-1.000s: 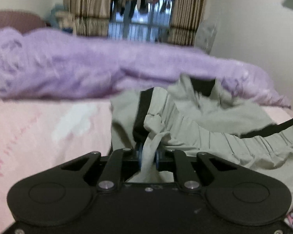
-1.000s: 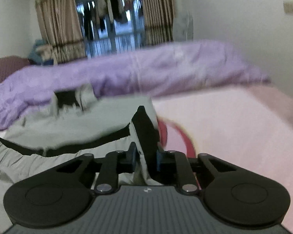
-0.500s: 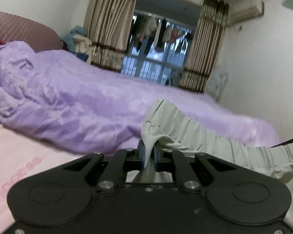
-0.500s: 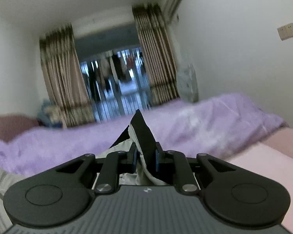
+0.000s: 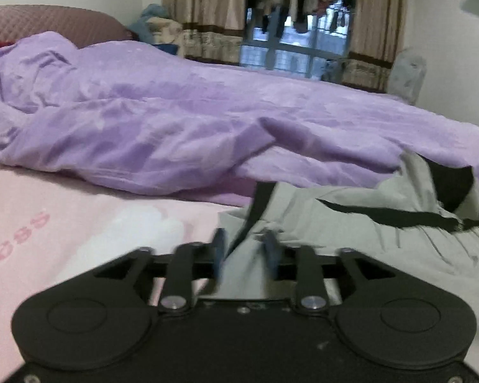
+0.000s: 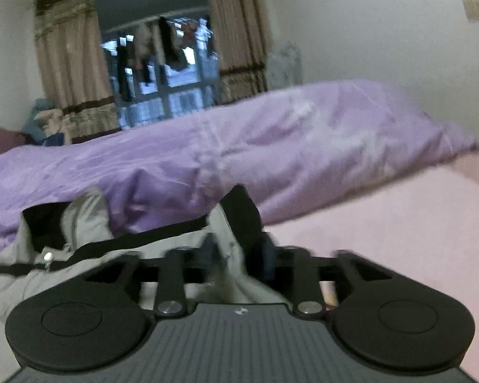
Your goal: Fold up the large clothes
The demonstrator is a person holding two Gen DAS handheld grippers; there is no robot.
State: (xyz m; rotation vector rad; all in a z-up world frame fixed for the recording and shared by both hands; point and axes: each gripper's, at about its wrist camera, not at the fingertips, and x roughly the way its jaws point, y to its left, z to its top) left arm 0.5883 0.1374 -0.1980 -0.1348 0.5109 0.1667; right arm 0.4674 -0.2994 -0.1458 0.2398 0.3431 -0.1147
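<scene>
A grey garment with black trim (image 5: 351,217) lies on the pink bed sheet (image 5: 64,217), its collar end against the purple duvet. It also shows in the right wrist view (image 6: 89,255). My left gripper (image 5: 244,249) is open, its blue pads apart around the garment's left edge. My right gripper (image 6: 239,252) is open too, its pads apart around the garment's right edge with the black band standing between them. Both grippers sit low over the bed.
A rumpled purple duvet (image 5: 175,121) runs across the bed behind the garment. A padded headboard (image 5: 48,22) stands at the far left. Curtains and a window with hanging laundry (image 5: 297,25) lie beyond. Pink sheet (image 6: 399,223) extends right of the garment.
Both grippers came down from a raised position to the bed and opened, letting go of the garment edges. The garment now lies on the sheet.
</scene>
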